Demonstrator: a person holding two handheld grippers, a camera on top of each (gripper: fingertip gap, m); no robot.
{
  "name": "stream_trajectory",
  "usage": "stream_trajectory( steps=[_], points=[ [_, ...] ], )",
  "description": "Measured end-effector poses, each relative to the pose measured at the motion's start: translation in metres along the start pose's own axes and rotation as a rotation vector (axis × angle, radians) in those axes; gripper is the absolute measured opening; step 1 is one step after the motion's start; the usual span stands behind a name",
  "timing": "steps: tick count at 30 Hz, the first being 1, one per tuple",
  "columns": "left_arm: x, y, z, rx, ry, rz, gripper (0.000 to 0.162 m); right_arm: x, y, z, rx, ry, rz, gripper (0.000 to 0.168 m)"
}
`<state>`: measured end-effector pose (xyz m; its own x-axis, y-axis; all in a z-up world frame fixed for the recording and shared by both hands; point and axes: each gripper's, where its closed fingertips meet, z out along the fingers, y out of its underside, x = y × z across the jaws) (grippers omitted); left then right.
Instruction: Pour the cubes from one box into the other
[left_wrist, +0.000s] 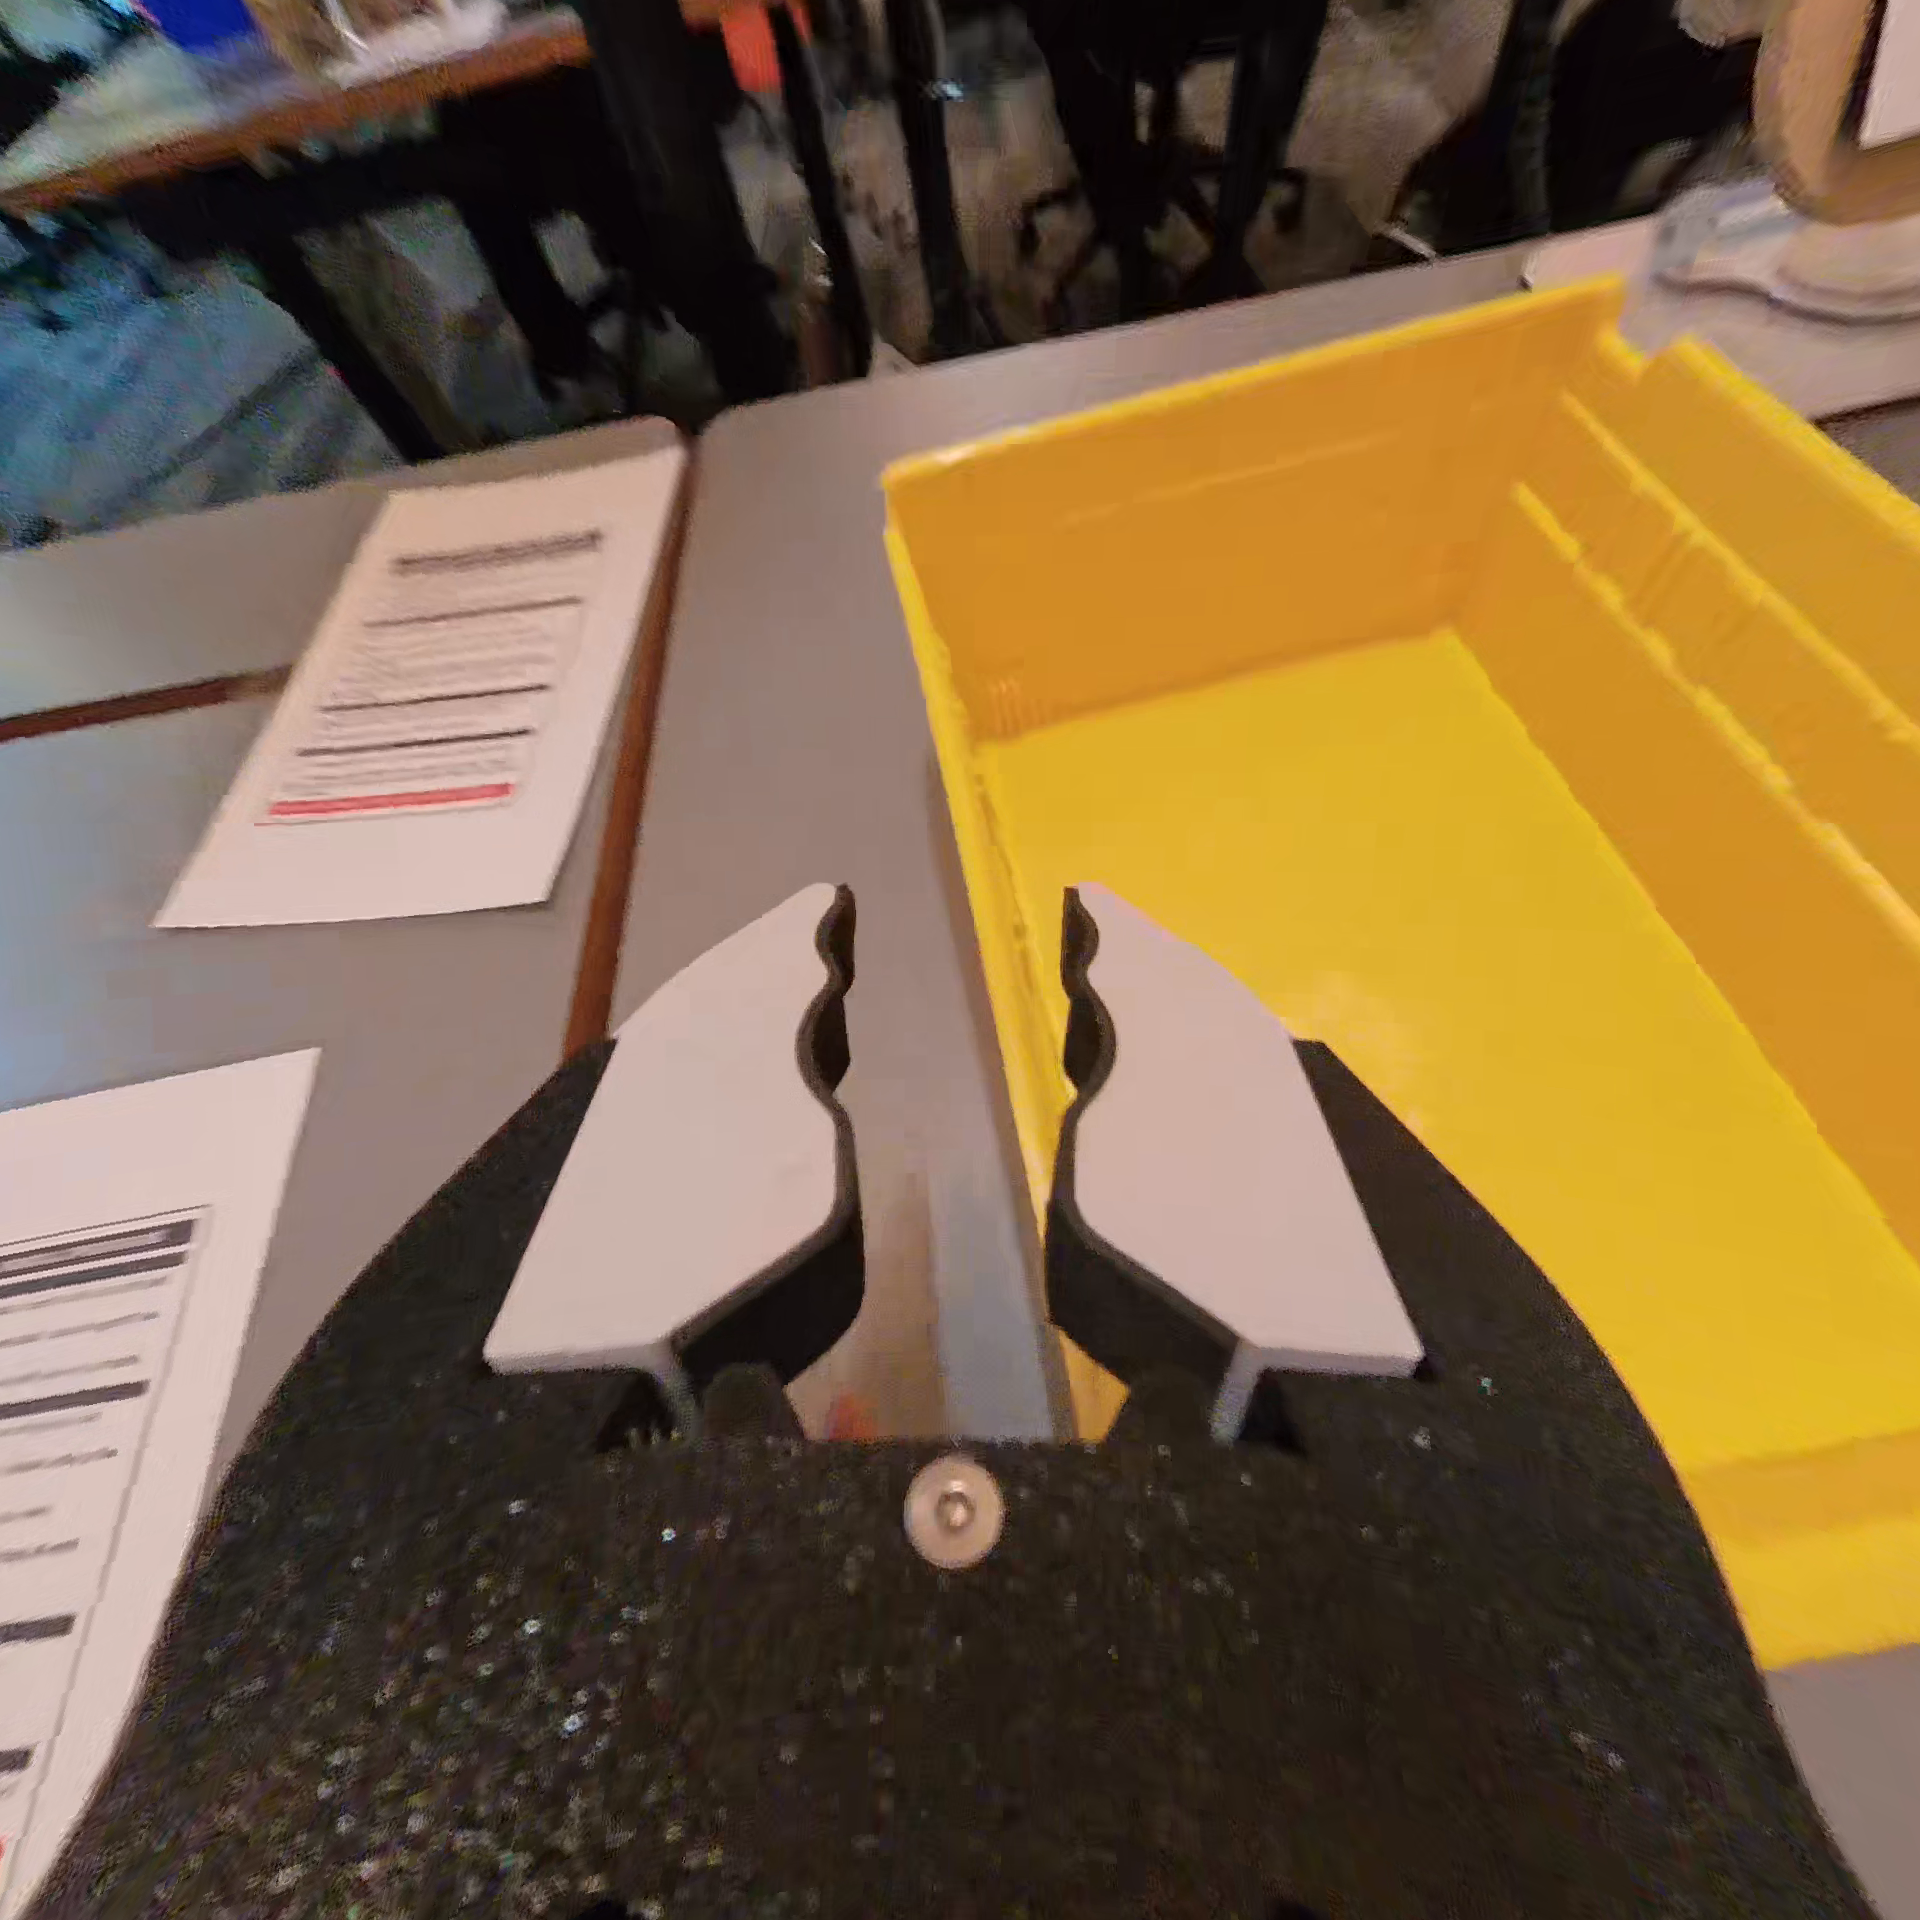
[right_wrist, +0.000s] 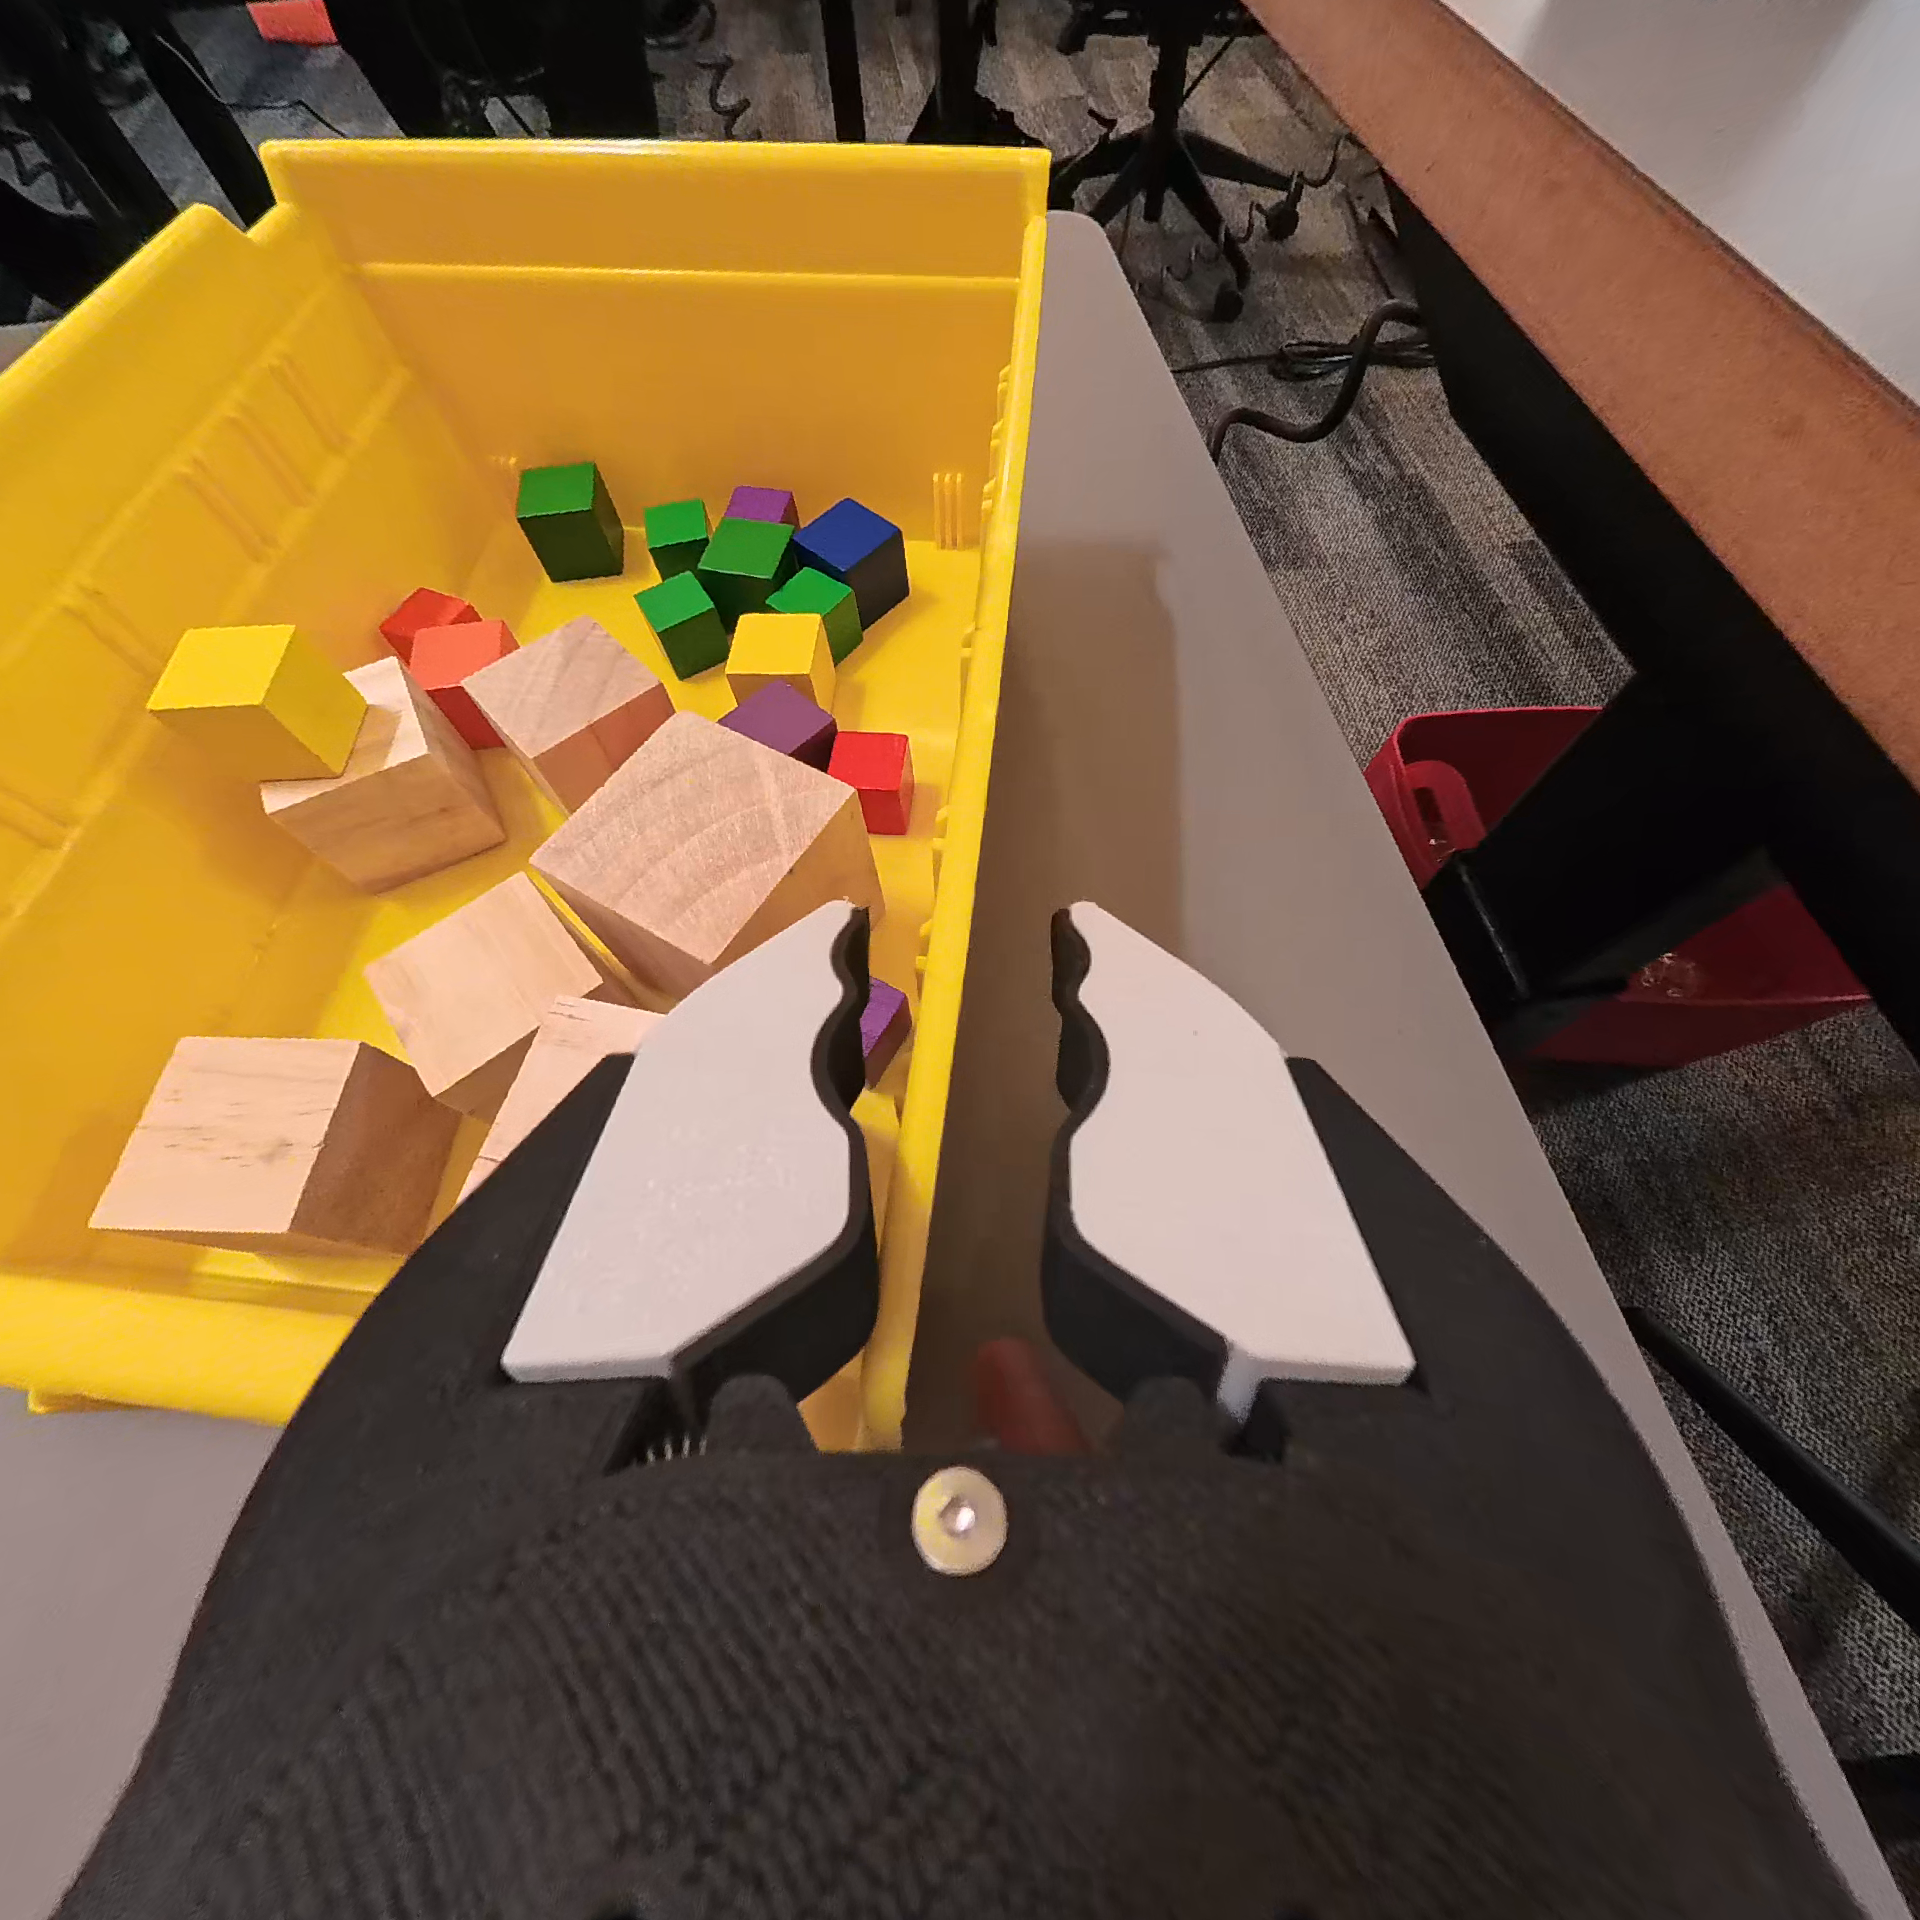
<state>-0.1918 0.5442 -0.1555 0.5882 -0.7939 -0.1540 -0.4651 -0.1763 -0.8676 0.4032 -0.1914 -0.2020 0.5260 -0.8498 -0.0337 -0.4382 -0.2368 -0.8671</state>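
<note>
In the left wrist view an empty yellow box (left_wrist: 1351, 582) stands on the grey table. My left gripper (left_wrist: 958, 914) is open, its fingers astride the box's left wall, one outside and one inside. In the right wrist view a second yellow box (right_wrist: 644, 260) holds several plain wooden cubes (right_wrist: 707, 831) and several small coloured cubes (right_wrist: 748, 561). My right gripper (right_wrist: 961, 930) is open, its fingers astride that box's right wall, left finger inside over the cubes, right finger outside over the table.
Two printed paper sheets (left_wrist: 436, 696) lie on the table left of the empty box. The table edge (right_wrist: 1299, 727) runs close to the right of the filled box. A red bin (right_wrist: 1621, 904) sits on the floor beyond it.
</note>
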Motion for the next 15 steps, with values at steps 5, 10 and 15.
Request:
stream_trajectory(
  steps=[5, 10, 15],
  points=[
    [0.015, -0.014, -0.028, 0.025, -0.018, 0.085, 0.05, -0.008, -0.001, 0.001, 0.005, -0.078, -0.025, 0.019],
    [0.027, 0.004, -0.035, -0.047, 0.024, 0.089, 0.055, -0.003, 0.0, 0.004, -0.019, -0.033, -0.086, 0.007],
    [0.027, 0.026, -0.032, -0.126, 0.049, 0.018, 0.054, -0.004, -0.002, 0.002, 0.001, -0.04, -0.029, 0.006]
  ],
)
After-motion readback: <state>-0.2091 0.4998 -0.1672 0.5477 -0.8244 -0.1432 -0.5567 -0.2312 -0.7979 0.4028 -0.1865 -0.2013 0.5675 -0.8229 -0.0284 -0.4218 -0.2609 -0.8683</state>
